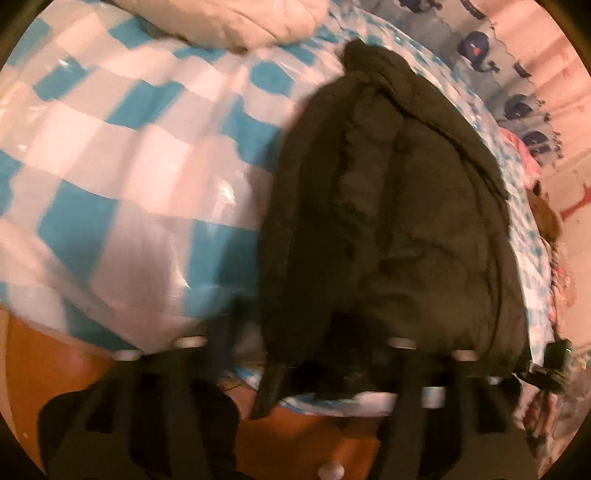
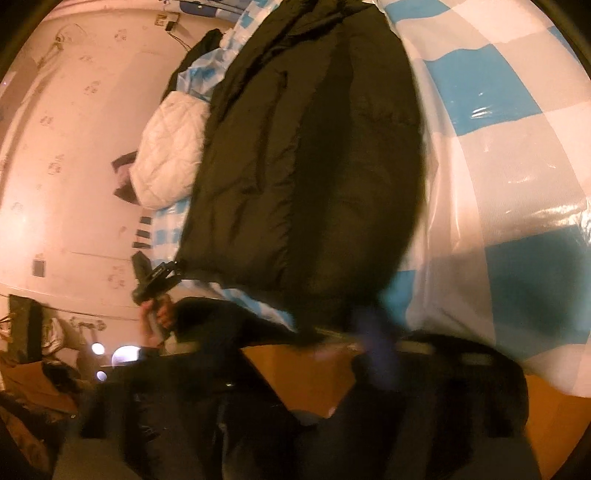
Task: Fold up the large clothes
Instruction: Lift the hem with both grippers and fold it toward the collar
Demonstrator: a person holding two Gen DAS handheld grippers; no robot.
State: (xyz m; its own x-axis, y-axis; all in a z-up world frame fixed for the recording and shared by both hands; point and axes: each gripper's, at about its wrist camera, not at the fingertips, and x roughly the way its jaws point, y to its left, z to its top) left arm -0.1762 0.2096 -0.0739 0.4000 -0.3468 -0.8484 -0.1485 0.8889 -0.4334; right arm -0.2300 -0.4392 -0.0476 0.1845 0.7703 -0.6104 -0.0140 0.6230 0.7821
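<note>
A dark puffer jacket (image 1: 388, 206) (image 2: 314, 147) lies flat on a bed covered by a blue-and-white checked sheet (image 1: 110, 166) (image 2: 498, 147), its hem toward me at the bed's edge. My left gripper (image 1: 288, 341) is blurred, and its fingers close over the hem's left corner. In the right wrist view the left gripper (image 2: 159, 277) sits at that same corner, held by a hand (image 2: 159, 314). My right gripper (image 2: 343, 328), also blurred, pinches the hem's other corner. It shows small at the jacket's right edge in the left wrist view (image 1: 550, 365).
An orange wooden bed frame (image 1: 314, 435) (image 2: 306, 373) runs below the hem. A white quilted item (image 2: 170, 147) (image 1: 221, 22) lies on the bed beyond the jacket. Whale-print fabric (image 1: 476, 44) and a brown soft thing (image 1: 546, 218) line the far side. A pale wall (image 2: 74, 147) stands behind.
</note>
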